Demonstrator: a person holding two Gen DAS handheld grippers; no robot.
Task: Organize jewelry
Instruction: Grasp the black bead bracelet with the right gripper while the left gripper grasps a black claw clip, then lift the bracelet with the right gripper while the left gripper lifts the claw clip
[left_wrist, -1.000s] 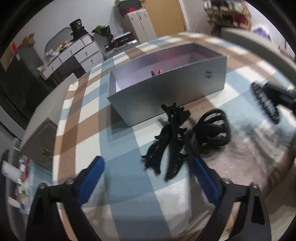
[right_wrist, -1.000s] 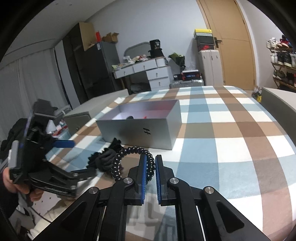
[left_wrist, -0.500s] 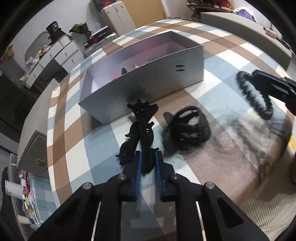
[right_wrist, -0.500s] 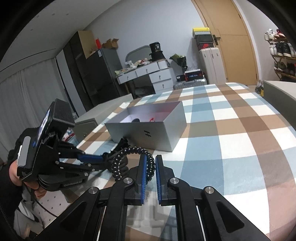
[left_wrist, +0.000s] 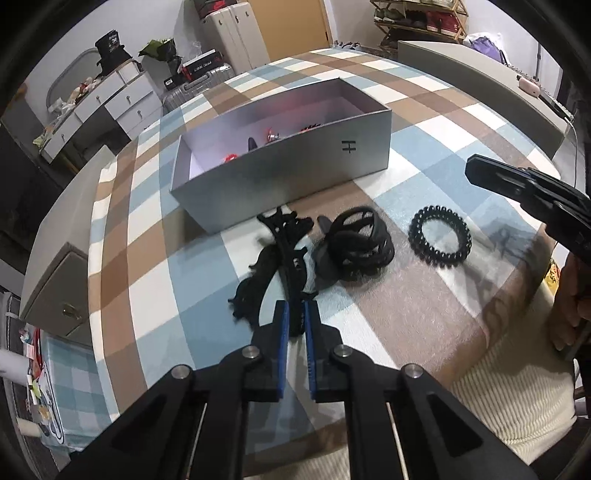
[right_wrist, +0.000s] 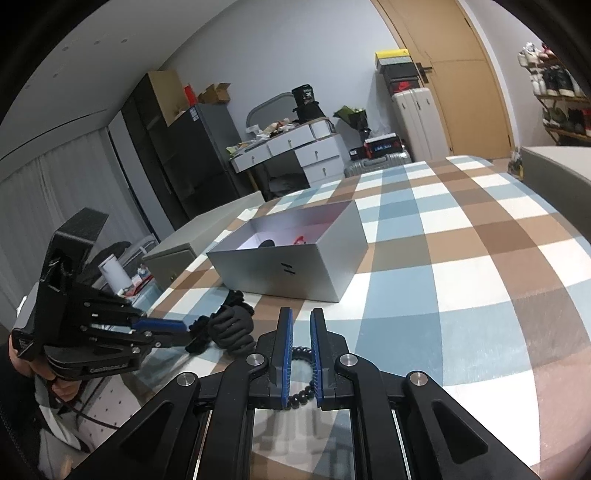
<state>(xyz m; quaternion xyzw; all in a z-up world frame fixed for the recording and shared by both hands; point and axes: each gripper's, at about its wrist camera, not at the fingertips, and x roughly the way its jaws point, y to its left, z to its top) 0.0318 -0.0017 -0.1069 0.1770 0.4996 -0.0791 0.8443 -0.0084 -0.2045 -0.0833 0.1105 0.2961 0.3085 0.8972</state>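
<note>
A black hair claw clip (left_wrist: 291, 254) lies on the checked bedspread (left_wrist: 424, 147) before the grey box (left_wrist: 295, 170) — the left gripper (left_wrist: 295, 321) clamps its near end. The right gripper (right_wrist: 300, 332) has just been opening, fingers slightly apart above the spiral hair tie (left_wrist: 439, 236).

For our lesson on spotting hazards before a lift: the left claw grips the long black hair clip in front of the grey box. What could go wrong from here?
1. The left claw pinches only the near tip of the long clip, so it may swing or slip out when lifted.
2. A frilly black piece lies against that clip and could be dragged along.
3. The near wall of the grey box stands in the way; a low carry might knock it.
</note>
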